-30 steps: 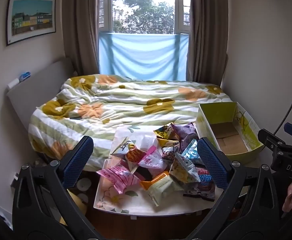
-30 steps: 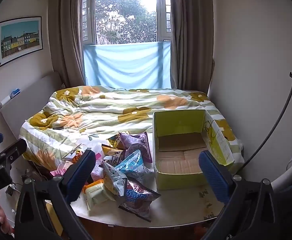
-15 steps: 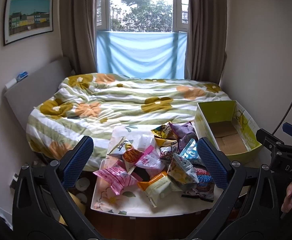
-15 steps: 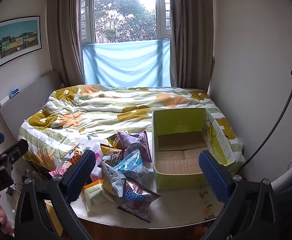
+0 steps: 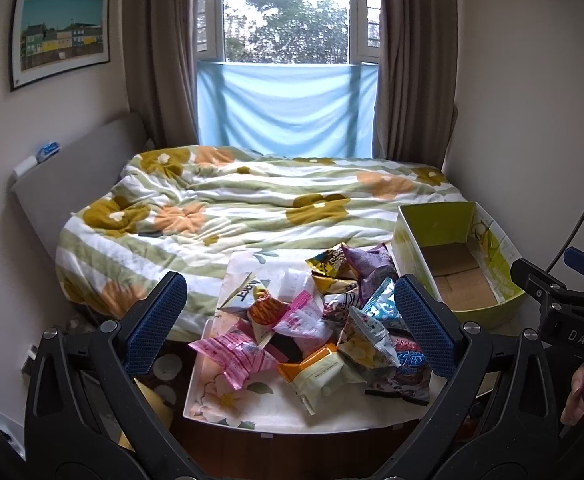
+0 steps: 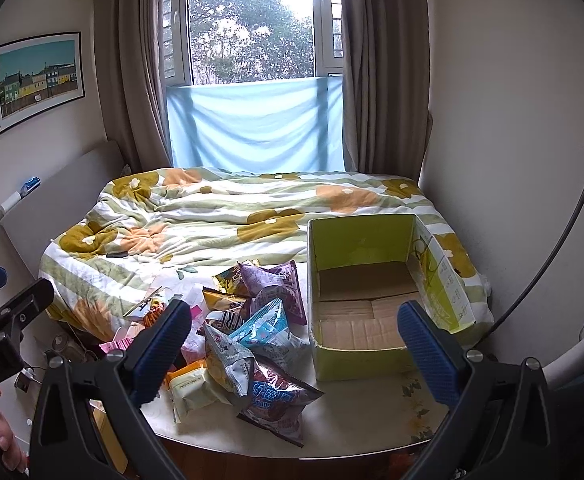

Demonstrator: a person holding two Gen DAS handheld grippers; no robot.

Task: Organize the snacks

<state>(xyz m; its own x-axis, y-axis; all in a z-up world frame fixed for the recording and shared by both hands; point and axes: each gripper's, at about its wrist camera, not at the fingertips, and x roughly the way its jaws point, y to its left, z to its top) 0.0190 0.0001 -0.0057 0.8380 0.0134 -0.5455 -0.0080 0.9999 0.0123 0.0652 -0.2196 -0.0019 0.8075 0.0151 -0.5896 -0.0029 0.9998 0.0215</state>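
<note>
A pile of snack bags (image 5: 323, 328) lies on a white floral table (image 5: 228, 404) at the foot of the bed; it also shows in the right wrist view (image 6: 248, 332). An empty green cardboard box (image 6: 367, 288) stands to the right of the pile, and shows in the left wrist view (image 5: 455, 264) too. My left gripper (image 5: 292, 328) is open and empty, held back above the pile. My right gripper (image 6: 299, 344) is open and empty, held back between pile and box.
A bed with a flowered quilt (image 5: 252, 208) lies behind the table. A grey headboard (image 5: 76, 176) is on the left wall. Curtains and a window (image 5: 288, 40) are at the back. A black cable (image 6: 551, 256) hangs by the right wall.
Both views have drifted slightly, so the table and bed sit a little differently in frame. Nothing was taken hold of or moved; both grippers stay open.
</note>
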